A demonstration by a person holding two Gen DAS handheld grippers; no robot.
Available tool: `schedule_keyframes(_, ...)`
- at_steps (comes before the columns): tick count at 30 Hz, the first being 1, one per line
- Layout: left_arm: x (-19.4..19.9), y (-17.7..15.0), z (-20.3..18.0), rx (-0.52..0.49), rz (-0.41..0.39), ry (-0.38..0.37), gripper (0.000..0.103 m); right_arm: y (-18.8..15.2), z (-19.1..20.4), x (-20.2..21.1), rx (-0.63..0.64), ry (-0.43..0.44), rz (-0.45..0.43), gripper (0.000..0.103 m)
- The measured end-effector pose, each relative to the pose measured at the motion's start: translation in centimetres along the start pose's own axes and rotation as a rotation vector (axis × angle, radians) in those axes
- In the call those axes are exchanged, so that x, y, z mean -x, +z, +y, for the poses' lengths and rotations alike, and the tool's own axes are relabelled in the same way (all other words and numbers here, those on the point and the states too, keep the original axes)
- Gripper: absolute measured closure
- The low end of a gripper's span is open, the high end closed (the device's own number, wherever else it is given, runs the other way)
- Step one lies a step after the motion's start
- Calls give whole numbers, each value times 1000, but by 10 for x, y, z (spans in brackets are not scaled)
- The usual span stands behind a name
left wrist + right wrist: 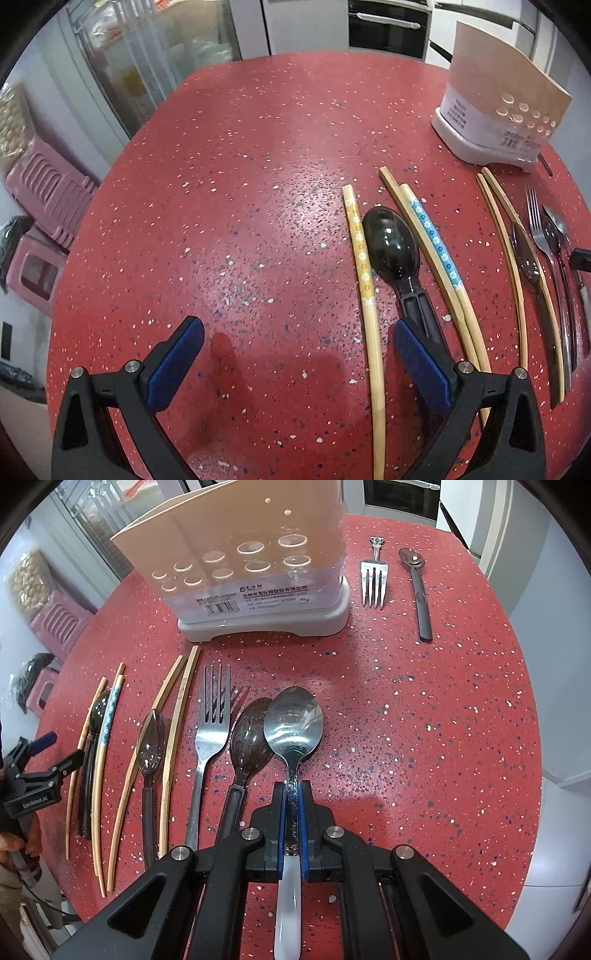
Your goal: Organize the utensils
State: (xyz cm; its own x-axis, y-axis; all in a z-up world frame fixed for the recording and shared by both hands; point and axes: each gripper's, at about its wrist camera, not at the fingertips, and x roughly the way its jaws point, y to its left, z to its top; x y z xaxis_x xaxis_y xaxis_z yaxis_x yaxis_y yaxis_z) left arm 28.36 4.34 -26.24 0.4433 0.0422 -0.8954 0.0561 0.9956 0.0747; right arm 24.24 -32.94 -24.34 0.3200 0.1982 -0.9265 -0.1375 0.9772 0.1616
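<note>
The right gripper (293,794) grips the steel spoon (293,722) by its neck, probably to carry it to the holder (258,602) at 12 o'clock, while the left gripper (295,354) hangs open above the desk (240,203).

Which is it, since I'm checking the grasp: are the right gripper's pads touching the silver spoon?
Touching. The right wrist view shows the right gripper with both blue pads closed flat against the silver spoon neck, no gap.

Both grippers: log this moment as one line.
right gripper: shut on metal spoon | left gripper: open, empty, over table beside yellow chopstick | holder: no utensils visible
</note>
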Motion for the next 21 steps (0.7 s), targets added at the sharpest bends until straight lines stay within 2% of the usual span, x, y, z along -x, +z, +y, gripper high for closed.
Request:
schedule_keyframes(4,-15,5,-13,-36,26,-71,1,5,8,-2,40,-32,32,96)
schedule_keyframes(6,-17,5,-23,-74,31,-90,11,8,12,-3,56,-51,45,96)
schedule_keyframes(8,-22,6,-33,-100,43,-143,33,9,16,-4,74,-69,54,96)
schedule_keyframes(9,-25,6,-40,-114,47,-149,35,10,18,-4,80,-77,56,96)
schedule_keyframes(10,-25,7,-45,-130,48,-157,45,10,20,-4,89,-86,59,96)
schedule_keyframes(11,-27,6,-51,-147,48,-173,62,10,22,-5,94,-92,60,96)
schedule_keyframes(12,-28,5,-56,-157,44,-178,69,10,24,-5,102,-98,58,96)
schedule_keyframes(15,-36,-1,-67,-138,26,-185,71,8,26,-3,98,-95,44,96)
schedule_keyframes(21,-29,-25,-72,-56,-62,-219,71,-3,15,8,53,-22,-8,97)
